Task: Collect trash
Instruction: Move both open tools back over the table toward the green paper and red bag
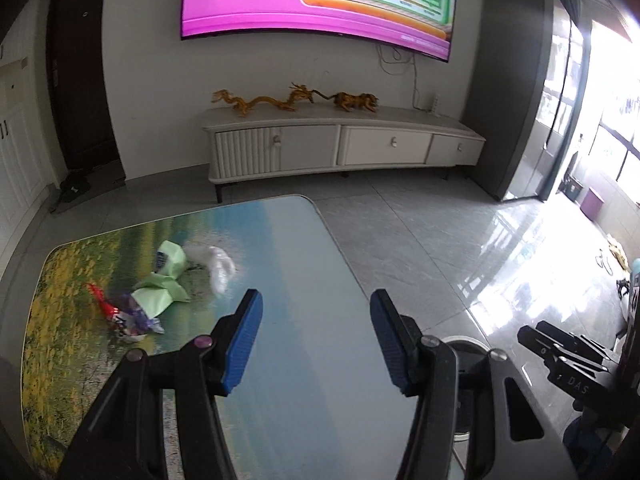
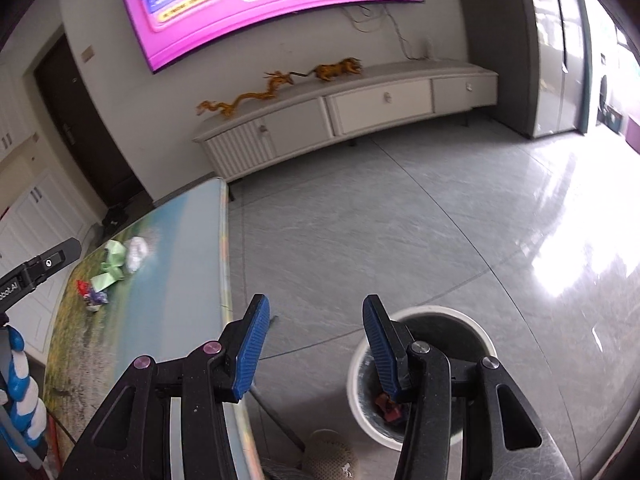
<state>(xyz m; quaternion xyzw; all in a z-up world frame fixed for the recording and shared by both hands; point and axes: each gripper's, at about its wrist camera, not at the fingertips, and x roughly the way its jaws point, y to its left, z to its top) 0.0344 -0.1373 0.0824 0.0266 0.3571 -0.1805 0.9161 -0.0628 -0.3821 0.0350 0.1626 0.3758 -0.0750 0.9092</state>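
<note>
Trash lies in a small heap on the far left part of the table point(image 1: 304, 264): a green wrapper point(image 1: 162, 290), a white plastic bag point(image 1: 216, 266), a red wrapper point(image 1: 102, 300) and a purple wrapper point(image 1: 138, 318). The left gripper point(image 1: 316, 338) hangs over the table with its fingers apart and nothing between them. The right gripper point(image 2: 316, 346) is also apart and empty, above the floor point(image 2: 400, 240). A white trash bin point(image 2: 366, 396) stands beside the table, with some red trash point(image 2: 387, 407) inside.
</note>
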